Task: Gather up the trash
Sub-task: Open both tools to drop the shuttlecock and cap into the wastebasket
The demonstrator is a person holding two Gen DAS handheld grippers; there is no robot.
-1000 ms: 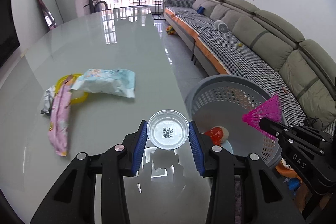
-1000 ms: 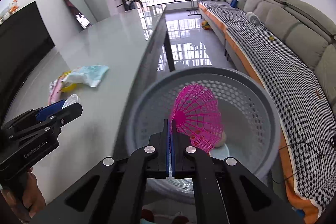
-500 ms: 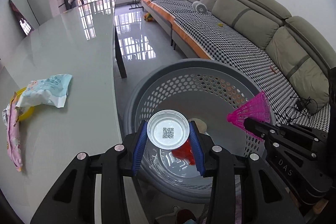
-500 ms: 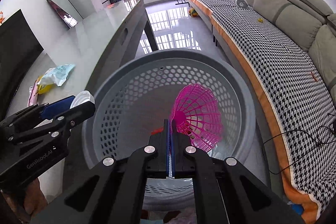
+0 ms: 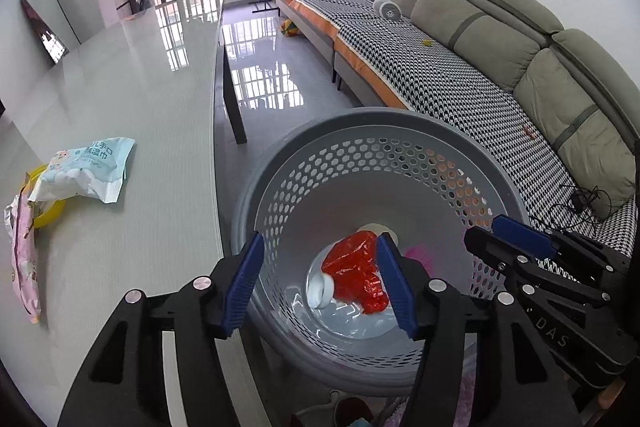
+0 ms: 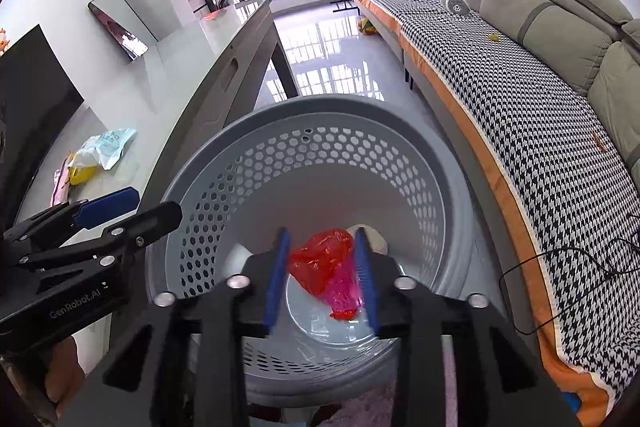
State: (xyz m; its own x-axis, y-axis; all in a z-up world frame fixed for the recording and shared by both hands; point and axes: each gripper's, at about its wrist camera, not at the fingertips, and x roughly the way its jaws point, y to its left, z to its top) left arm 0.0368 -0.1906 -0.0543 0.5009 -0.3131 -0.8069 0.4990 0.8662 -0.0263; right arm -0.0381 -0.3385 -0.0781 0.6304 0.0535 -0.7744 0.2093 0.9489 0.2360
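A grey perforated basket (image 5: 400,131) stands on the floor beside the table; it also shows in the right wrist view (image 6: 320,115). Inside lie a red plastic bag (image 5: 356,275), a small clear cup (image 5: 320,291) and a blurred pink shuttlecock (image 6: 344,287). My left gripper (image 5: 320,283) is open and empty above the basket. My right gripper (image 6: 322,271) is open and empty above the basket too. On the table lie a light blue wet-wipe pack (image 5: 84,171), a pink wrapper (image 5: 24,267) and a yellow item (image 5: 48,215).
The grey table (image 5: 140,107) runs along the left, its edge right next to the basket. A long sofa (image 5: 480,47) with a houndstooth cover lines the right wall. Shiny floor lies between them. A cable (image 6: 568,267) lies on the sofa seat.
Both grippers opened over the basket. The clear cup dropped from the left gripper and the pink shuttlecock from the right gripper; both are now inside the basket.
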